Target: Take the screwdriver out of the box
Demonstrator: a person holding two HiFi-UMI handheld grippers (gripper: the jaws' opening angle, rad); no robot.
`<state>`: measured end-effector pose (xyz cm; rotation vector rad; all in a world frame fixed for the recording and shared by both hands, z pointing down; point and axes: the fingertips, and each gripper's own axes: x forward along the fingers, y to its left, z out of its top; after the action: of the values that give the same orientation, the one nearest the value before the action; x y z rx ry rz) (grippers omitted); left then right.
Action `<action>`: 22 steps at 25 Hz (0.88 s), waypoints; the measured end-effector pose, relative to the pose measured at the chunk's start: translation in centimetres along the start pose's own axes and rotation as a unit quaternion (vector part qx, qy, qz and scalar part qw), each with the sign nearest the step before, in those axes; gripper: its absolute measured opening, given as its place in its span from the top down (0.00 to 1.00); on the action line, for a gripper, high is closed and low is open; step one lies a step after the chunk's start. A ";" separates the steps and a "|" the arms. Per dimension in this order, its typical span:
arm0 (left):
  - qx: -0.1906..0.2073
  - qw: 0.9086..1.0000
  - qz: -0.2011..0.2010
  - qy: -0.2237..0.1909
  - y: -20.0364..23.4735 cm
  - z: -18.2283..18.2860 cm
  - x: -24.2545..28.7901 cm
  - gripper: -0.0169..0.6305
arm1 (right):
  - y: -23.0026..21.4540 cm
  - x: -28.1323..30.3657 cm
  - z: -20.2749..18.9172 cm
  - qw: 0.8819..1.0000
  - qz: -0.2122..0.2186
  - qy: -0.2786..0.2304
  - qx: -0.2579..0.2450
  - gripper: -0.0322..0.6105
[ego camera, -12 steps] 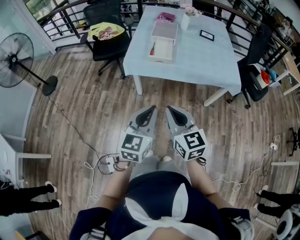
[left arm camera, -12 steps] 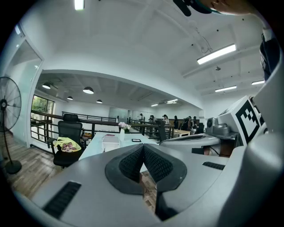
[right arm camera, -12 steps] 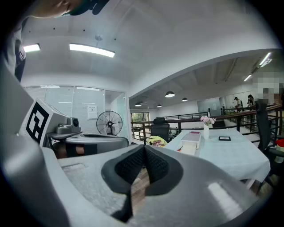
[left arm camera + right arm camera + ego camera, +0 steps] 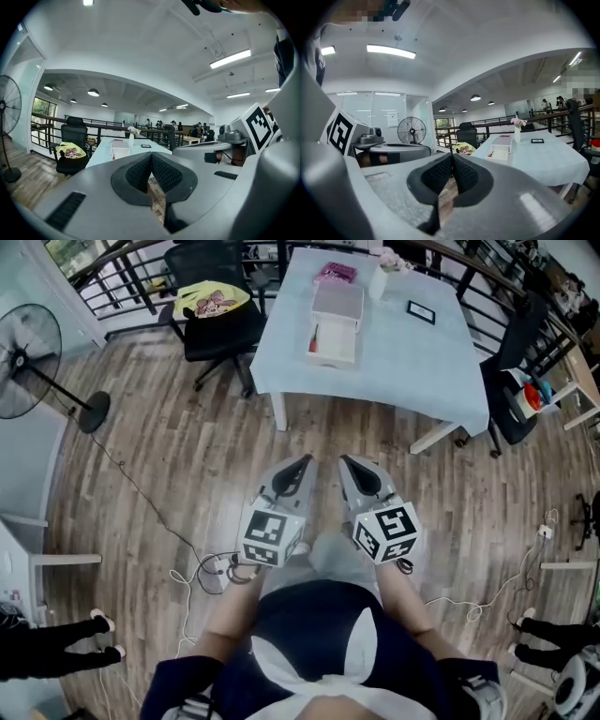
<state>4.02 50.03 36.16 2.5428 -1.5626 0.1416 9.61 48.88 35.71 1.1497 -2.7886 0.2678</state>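
An open white box (image 4: pixel 333 339) lies on the pale blue table (image 4: pixel 394 352) ahead, its lid (image 4: pixel 337 301) folded back. Inside it at the left lies a screwdriver with a red handle (image 4: pixel 315 337). The box also shows in the left gripper view (image 4: pixel 120 150) and the right gripper view (image 4: pixel 501 149), small and far off. My left gripper (image 4: pixel 303 463) and right gripper (image 4: pixel 346 463) hang side by side over the wooden floor, well short of the table. Both are shut with nothing between their jaws.
A black office chair (image 4: pixel 220 320) with a yellow cushion stands left of the table. A standing fan (image 4: pixel 28 357) is at the far left. On the table are a small vase (image 4: pixel 382 277), a pink item (image 4: pixel 333 272) and a dark framed card (image 4: pixel 421 312). Cables trail across the floor (image 4: pixel 202 568).
The view has shifted slightly: table and box sit a little higher and to the right. Both grippers stay shut and side by side.
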 end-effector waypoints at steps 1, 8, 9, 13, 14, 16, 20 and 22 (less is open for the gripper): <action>-0.003 1.000 0.001 0.000 0.6 0.0 0.3 0.95 | -0.2 0.5 0.0 1.000 -0.001 0.003 0.000 0.95; -0.009 1.000 0.002 0.006 4.6 -0.1 4.4 0.95 | -3.6 4.8 -0.1 1.000 -0.011 0.012 0.012 0.95; -0.010 1.000 0.003 0.007 5.2 -0.1 5.2 0.95 | -4.2 5.6 -0.2 1.000 -0.011 0.013 0.014 0.95; -0.007 1.000 0.003 0.013 7.6 0.3 9.2 0.95 | -7.4 9.1 0.2 1.000 -0.012 0.017 0.018 0.95; -0.003 1.000 0.002 0.014 8.2 0.6 10.3 0.95 | -8.3 10.0 0.6 1.000 -0.012 0.016 0.018 0.95; 0.005 1.000 0.003 0.014 9.7 1.4 12.4 0.95 | -10.2 11.9 1.6 1.000 -0.014 0.012 0.019 0.95; 0.006 1.000 0.009 0.009 12.5 3.3 16.4 0.95 | -13.8 15.5 3.8 1.000 -0.014 0.003 0.020 0.95; 0.007 1.000 0.011 0.009 13.4 4.0 18.3 0.95 | -15.4 17.1 4.6 1.000 -0.012 0.003 0.021 0.95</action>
<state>0.32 27.24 36.26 2.5287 -1.5895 0.1784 8.23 25.45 35.94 1.1876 -2.7761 0.3273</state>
